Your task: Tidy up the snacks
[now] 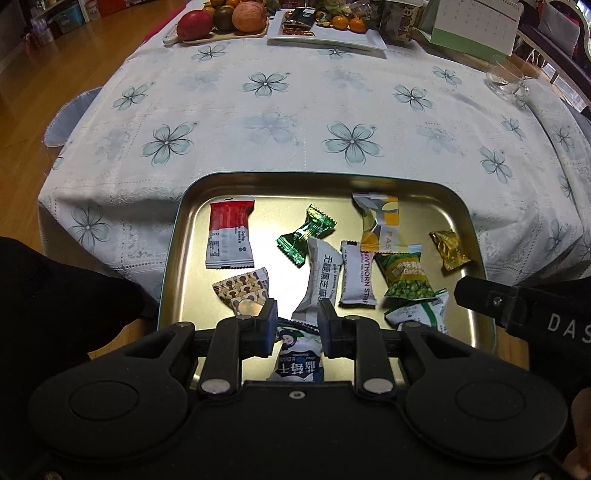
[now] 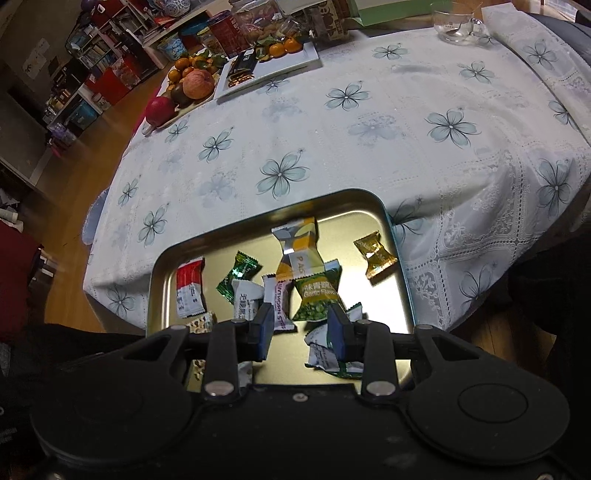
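Gold metal fills my near view: the tin tray [image 1: 476, 236] sits at the table's near edge, snacks scattered across it. My left gripper [image 1: 298, 320] hangs over the tray's near edge, jaws parted, a blue-and-white packet [image 1: 301, 363] lying loose between them, not pinched. My right gripper [image 2: 301, 330] is released too, above the white-green packet [image 2: 321, 350]. Mid-tray lie the garlic pea packet [image 2: 317, 295] and hawthorn stick [image 1: 356, 273]; the red-and-white bar [image 1: 231, 234] is toward the left edge, the gold candy [image 1: 448, 249] by the right. At the table's far edge sits a fruit board [image 1: 221, 18].

left claw [image 1: 297, 325]: black | blue pads | silver screws | black sleeve [image 1: 55, 295]
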{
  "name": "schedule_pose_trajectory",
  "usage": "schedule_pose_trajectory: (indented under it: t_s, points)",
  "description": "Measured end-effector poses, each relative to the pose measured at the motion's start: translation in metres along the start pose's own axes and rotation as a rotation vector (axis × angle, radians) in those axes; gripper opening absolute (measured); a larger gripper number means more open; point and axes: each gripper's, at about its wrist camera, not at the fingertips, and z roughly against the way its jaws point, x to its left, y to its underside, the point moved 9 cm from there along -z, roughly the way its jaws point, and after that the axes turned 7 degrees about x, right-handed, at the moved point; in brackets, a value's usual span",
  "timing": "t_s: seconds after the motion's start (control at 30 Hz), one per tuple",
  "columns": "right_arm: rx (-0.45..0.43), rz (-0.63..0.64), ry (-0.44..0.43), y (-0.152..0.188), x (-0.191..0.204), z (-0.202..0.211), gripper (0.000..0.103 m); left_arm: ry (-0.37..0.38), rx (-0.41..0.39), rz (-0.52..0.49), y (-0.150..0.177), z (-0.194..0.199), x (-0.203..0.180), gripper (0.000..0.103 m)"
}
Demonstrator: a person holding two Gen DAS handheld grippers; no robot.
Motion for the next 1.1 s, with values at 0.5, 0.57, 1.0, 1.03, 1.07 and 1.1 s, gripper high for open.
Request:
schedule_pose_trajectory:
  t_s: [0.5,0.57,1.0,1.03,1.07,1.1]
  points:
    - [-0.058,0.099,0.096,0.062,-0.012,-0.011,0.034,-0.031,-0.046,-0.009,0.042,-0.015,0.011,0.033]
    - [-0.062,0.098,0.101,0.064,-0.013,-0.013,0.034,-0.028,-0.058,-0.002,0.043,-0.014,0.013,0.033]
    - [-0.051,0.095,0.105,0.063,-0.012,-0.023,0.034,-0.037,-0.070,-0.041,0.046,-0.016,0.008,0.034]
    - [-0.050,0.097,0.104,0.063,-0.012,-0.023,0.034,-0.036,-0.070,-0.040,0.046,-0.016,0.008,0.034]
    - [-0.050,0.099,0.105,0.063,-0.012,-0.023,0.034,-0.034,-0.069,-0.039,0.046,-0.016,0.008,0.034]
    - [-0.050,0.098,0.105,0.063,-0.012,-0.023,0.034,-0.031,-0.067,-0.037,0.046,-0.016,0.008,0.034]
